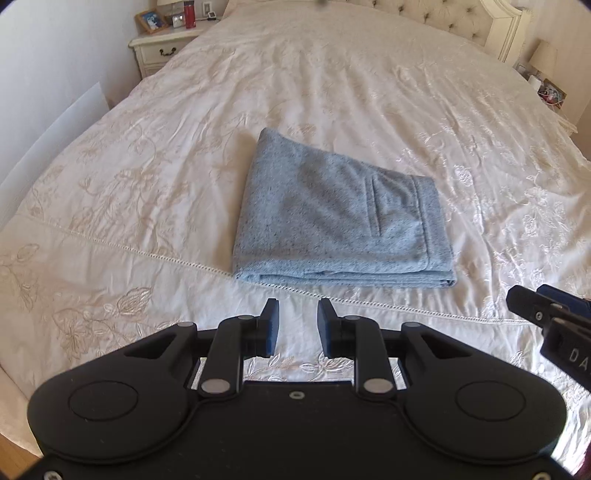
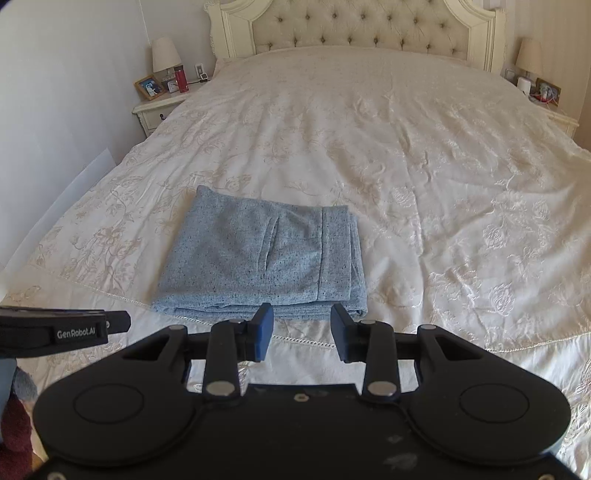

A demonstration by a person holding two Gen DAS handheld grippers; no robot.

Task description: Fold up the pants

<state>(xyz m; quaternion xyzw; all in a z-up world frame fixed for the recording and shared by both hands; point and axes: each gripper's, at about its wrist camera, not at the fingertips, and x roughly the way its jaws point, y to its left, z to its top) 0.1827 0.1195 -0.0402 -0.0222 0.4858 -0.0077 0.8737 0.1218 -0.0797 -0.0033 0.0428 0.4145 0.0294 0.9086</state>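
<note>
While both tongs hang empty, you look done.
Left gripper and right gripper sit half-open; snagging the folded pants could undo them.

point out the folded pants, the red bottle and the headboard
folded pants [image 1: 332, 221], left wrist view, middle of the top layer
red bottle [image 2: 181, 80], right wrist view, its body
headboard [image 2: 362, 27], right wrist view, tufted centre panel

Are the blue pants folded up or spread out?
Folded. The pants lie as one small rectangle on the bed, with stacked layers showing along the near edge.
</note>
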